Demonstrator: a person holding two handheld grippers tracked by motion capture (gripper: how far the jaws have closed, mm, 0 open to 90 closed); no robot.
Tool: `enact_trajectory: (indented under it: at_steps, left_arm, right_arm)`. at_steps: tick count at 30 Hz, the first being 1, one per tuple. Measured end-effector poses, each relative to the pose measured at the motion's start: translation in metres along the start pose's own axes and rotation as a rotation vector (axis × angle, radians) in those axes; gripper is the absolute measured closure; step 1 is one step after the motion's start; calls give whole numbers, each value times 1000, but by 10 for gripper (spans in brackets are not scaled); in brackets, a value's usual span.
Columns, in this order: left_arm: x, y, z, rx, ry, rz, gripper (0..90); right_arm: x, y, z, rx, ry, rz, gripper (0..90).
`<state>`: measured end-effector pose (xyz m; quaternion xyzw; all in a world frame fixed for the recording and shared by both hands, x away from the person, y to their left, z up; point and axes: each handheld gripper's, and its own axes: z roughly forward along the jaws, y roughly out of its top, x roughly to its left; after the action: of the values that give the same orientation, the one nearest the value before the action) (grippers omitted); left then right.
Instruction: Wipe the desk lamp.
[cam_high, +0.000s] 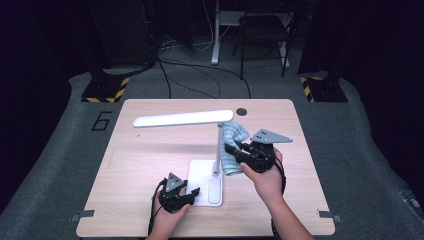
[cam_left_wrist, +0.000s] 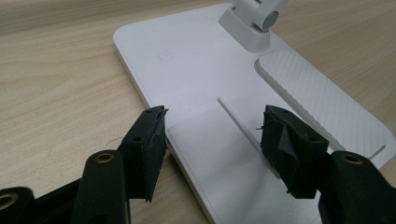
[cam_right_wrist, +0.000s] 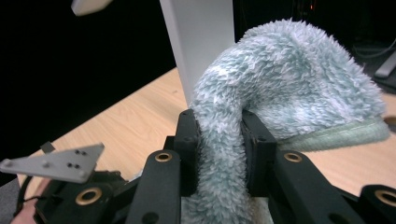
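Note:
A white desk lamp stands mid-table, with a flat base (cam_high: 202, 172), an upright post (cam_high: 218, 145) and a long head (cam_high: 182, 119). My left gripper (cam_high: 192, 192) sits low at the base's near left edge. Its jaws are open (cam_left_wrist: 214, 116), one beside the rim of the base (cam_left_wrist: 187, 60) and one over its top. My right gripper (cam_high: 231, 149) is shut on a fluffy pale blue-green cloth (cam_high: 235, 132) just right of the post. The pads (cam_right_wrist: 187, 140) squeeze a fold of the cloth (cam_right_wrist: 299, 79), which drapes over the jaws against the post (cam_right_wrist: 201, 42).
The light wooden table (cam_high: 140, 160) has a round cable hole (cam_high: 242, 111) at the back. Beyond the far edge are grey floor, cables and chair legs (cam_high: 265, 45). The left gripper's grey plate (cam_right_wrist: 60, 163) shows low in the right gripper view.

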<state>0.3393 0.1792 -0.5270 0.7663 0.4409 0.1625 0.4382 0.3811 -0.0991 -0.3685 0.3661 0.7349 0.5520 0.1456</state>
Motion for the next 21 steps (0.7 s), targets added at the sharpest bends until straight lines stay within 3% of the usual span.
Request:
enact_trajectory:
  at_steps: [8,21]
  left_arm:
    - [0,0,0,-5,2,-2,404]
    - [0,0,0,-1,0,-7,403]
  right_arm:
    - [-11,-37,20,82,-7,46,715]
    - [-17,-73,45,177,-31,74,715]
